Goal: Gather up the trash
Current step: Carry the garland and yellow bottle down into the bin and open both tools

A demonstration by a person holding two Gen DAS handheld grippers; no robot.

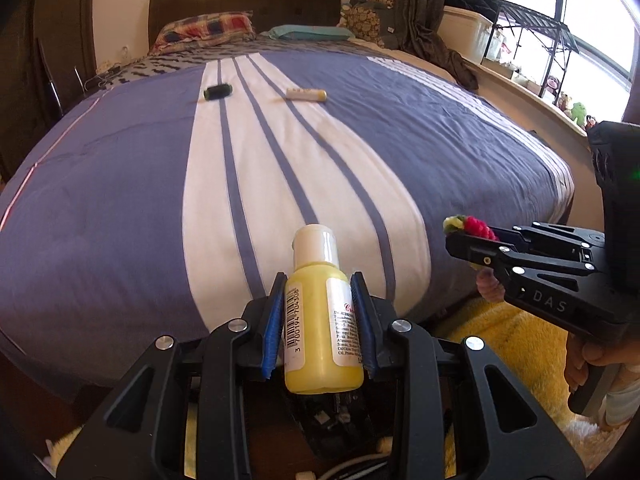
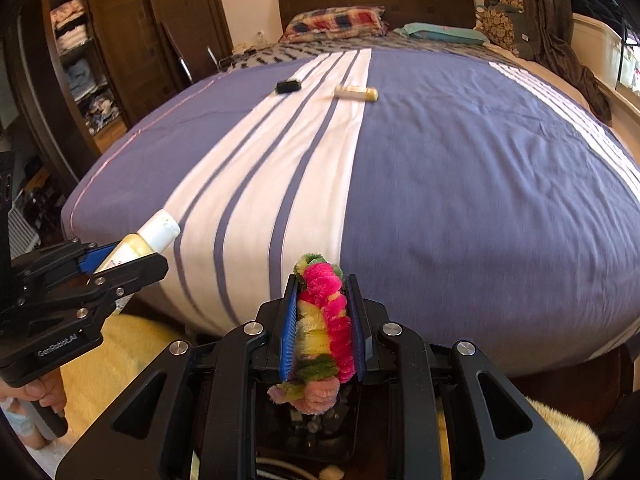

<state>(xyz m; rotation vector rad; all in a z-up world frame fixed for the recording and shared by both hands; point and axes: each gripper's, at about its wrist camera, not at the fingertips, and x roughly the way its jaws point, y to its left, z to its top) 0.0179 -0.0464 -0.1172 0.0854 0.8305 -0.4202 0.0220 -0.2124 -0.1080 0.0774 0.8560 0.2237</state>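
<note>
My left gripper point(image 1: 319, 280) is shut on a small yellow bottle point(image 1: 320, 320) with a white cap, held over the foot of the bed; the same bottle point(image 2: 148, 238) shows in the right wrist view. My right gripper point(image 2: 322, 280) is shut on a fuzzy pink, yellow and green bundle point(image 2: 324, 320), which peeks out at the tips as a bright tuft point(image 1: 470, 229) in the left wrist view. Far up the bedspread lie a dark spool point(image 1: 217, 92) and a pale tube point(image 1: 306, 94), apart from both grippers. They appear again as the spool point(image 2: 288, 87) and tube point(image 2: 356, 93).
A blue and white striped bedspread point(image 1: 120, 200) covers the bed, with pillows point(image 1: 204, 28) at the dark headboard. A yellow fluffy rug point(image 1: 520, 344) lies on the floor below. A wardrobe with shelves point(image 2: 80, 48) stands left, and a window ledge point(image 1: 532, 88) with small items runs along the right.
</note>
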